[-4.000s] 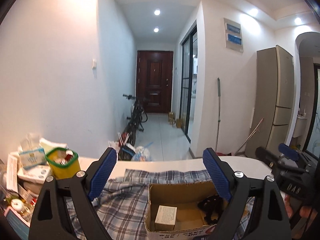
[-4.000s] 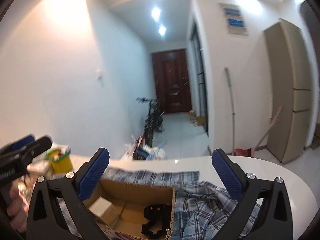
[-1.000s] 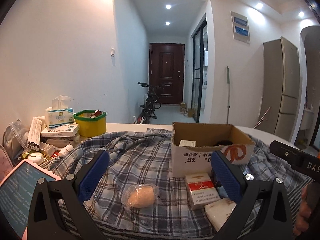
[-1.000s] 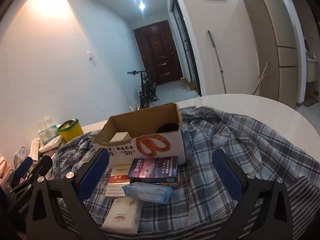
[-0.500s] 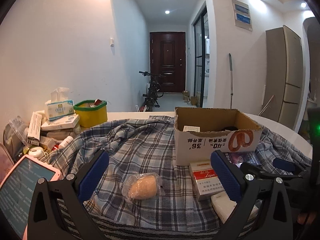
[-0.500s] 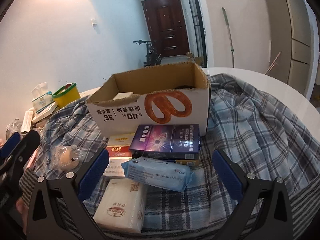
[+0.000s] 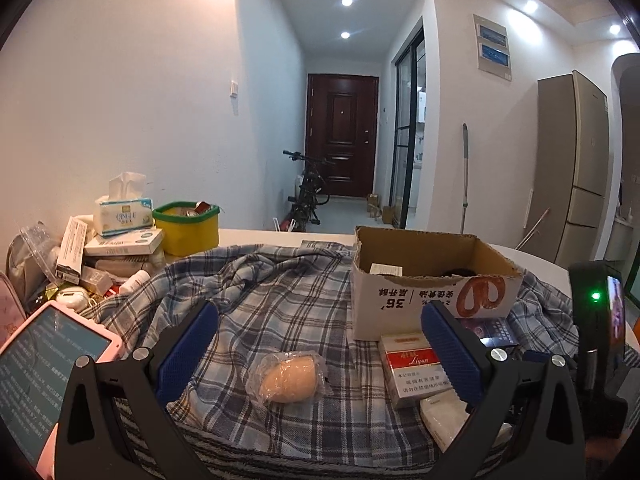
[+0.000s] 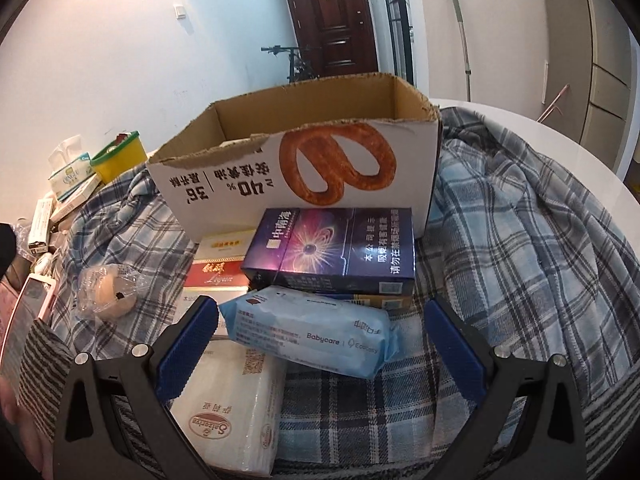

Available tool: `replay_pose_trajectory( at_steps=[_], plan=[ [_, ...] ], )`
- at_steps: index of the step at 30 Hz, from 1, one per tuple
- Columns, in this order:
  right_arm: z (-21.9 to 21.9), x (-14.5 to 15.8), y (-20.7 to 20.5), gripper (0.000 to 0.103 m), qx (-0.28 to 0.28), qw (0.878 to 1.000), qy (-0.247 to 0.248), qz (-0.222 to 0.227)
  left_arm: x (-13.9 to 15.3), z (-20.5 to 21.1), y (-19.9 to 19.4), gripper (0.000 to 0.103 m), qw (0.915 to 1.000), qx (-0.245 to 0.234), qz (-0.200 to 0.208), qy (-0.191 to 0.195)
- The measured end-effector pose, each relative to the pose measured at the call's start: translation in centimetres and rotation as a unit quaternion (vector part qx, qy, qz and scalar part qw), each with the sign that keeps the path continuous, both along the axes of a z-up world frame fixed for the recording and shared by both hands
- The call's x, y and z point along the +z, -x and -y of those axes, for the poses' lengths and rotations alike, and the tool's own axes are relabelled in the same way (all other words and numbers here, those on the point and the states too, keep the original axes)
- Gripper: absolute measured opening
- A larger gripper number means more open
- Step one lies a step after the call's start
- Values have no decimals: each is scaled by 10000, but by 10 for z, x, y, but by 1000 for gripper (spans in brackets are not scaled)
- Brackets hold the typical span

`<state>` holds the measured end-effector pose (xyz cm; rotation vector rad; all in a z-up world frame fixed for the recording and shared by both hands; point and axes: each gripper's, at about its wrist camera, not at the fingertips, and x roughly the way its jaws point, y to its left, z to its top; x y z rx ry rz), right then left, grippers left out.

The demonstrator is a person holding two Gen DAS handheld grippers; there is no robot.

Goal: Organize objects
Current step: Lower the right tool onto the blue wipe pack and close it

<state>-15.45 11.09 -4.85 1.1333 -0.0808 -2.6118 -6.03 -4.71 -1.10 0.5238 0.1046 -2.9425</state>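
An open cardboard box stands on a plaid cloth. In front of it lie a purple carton, a red and white carton, a blue wipes pack, a white tissue pack and a wrapped bun. My left gripper is open, low over the cloth, with the bun between its fingers' line. My right gripper is open just above the wipes pack, its fingers either side of it.
At the left edge stand a yellow tub, a tissue box, stacked small boxes and a pink phone. A hand in a striped sleeve shows at lower left. The white round table curves off to the right.
Both grippers have come down and back from above the box to the items in front of it. The right gripper has closed in on the wipes pack; the left one barely moved in the last half second.
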Motion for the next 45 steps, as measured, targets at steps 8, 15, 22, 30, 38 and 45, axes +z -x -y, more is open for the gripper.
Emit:
replay_pose_trajectory(
  at_steps=[8,15,22,30,38,45],
  plan=[
    [0,-7,5,90,-34,9998,-67,188,0,1,2,103,10000,24,57,-20],
    [0,-6,3,79,-59,9999,-37,158,1,-1,0,103,10000,0,-3,36],
    [-16,17,-15,77,-203,9989,34,-413,1,1,0,103,10000,40,0,-20],
    [-48,70,-58,77,-735,9711,-757,-2140,-1,0,5,103,9999,37,99,-10],
    [-51,62,-52,77,-847,9547,-1209,-2586,-2,-1,5,103,9999,51,111,41],
    [-57,62,-57,77,-691,9571,-909,-2665,1,8,9,103,9986,442,287,-46]
  ],
)
